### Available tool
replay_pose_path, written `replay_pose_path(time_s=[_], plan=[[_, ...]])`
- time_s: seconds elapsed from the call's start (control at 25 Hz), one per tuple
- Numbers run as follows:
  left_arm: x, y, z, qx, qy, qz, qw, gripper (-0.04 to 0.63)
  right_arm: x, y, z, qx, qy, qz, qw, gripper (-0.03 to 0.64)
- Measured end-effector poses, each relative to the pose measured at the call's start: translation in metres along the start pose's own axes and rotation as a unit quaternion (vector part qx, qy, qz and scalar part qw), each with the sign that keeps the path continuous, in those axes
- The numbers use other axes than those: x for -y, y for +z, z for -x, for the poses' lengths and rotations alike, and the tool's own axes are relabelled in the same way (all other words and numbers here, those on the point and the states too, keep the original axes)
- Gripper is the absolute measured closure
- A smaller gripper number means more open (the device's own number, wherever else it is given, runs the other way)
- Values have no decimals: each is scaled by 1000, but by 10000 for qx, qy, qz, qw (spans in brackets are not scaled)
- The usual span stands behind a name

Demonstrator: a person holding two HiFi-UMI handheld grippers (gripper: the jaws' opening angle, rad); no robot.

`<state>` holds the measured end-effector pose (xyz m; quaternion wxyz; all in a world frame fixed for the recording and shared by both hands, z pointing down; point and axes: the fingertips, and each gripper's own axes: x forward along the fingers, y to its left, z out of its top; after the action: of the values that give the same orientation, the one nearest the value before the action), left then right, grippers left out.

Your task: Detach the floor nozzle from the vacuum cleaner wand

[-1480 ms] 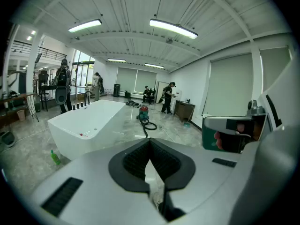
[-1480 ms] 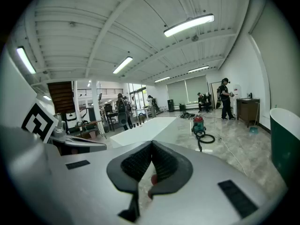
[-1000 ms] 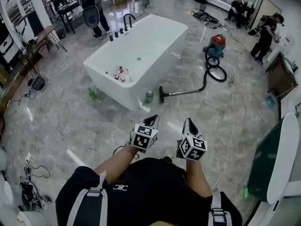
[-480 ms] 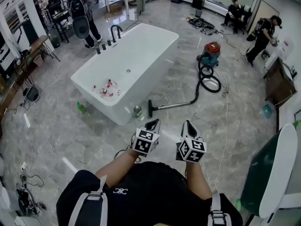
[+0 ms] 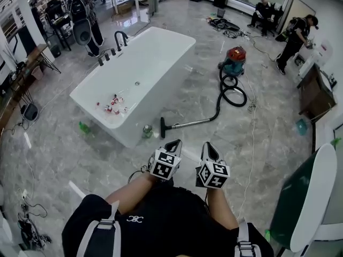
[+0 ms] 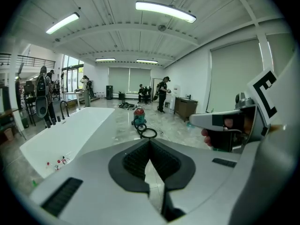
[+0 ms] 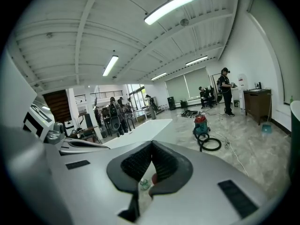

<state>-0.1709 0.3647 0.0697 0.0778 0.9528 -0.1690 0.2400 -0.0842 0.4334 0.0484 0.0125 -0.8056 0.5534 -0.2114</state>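
The black floor nozzle [image 5: 163, 127] lies on the marble floor beside the bathtub's near corner. It is joined to the metal wand [image 5: 190, 123], which runs right to a coiled black hose [image 5: 233, 92] and a red and teal vacuum canister [image 5: 234, 61]. My left gripper [image 5: 174, 143] and right gripper [image 5: 207, 146] are held side by side at chest height, a short way back from the nozzle, both shut and empty. The canister [image 6: 138, 117] shows ahead in the left gripper view, past the shut left gripper [image 6: 150, 142]. In the right gripper view the canister [image 7: 200, 122] is beyond the shut right gripper [image 7: 152, 147].
A white bathtub [image 5: 155, 50] fills the left middle, with small items inside and a green bottle [image 5: 84, 127] and a can [image 5: 147, 131] beside it on the floor. A white cable [image 5: 251, 138] trails right of the hose. People [image 5: 296, 36] stand far right; a green and white shell [image 5: 305, 197] stands near right.
The head view has advanced: tub, nozzle and vacuum have slid down and left, nearer to me. Both grippers stay shut and level in front of my chest.
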Motion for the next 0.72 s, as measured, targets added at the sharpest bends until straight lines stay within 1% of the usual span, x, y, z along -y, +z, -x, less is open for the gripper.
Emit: replay_pose_path(time_s=[0.12, 0.24, 0.36, 0.44, 0.56, 0.72], plan=[[-8, 8, -26, -40, -93, 89, 9999, 597, 10, 6, -18, 46, 47, -17, 10000, 611], [-22, 24, -53, 65, -170, 153, 9997, 596, 24, 10, -43, 52, -68, -65, 9999, 611], [-38, 33, -88, -38, -249, 150, 9996, 597, 40, 17, -71, -23, -169, -5, 9999, 611], [-49, 47, -110, -3, -261, 163, 9995, 597, 52, 21, -91, -78, -231, 18, 9997, 611], [-68, 63, -152, -27, -373, 137, 9992, 597, 76, 32, -130, -126, -376, -48, 9992, 611], [-98, 87, -209, -133, -609, 313, 9976, 597, 100, 60, -193, -157, -449, -196, 9987, 611]])
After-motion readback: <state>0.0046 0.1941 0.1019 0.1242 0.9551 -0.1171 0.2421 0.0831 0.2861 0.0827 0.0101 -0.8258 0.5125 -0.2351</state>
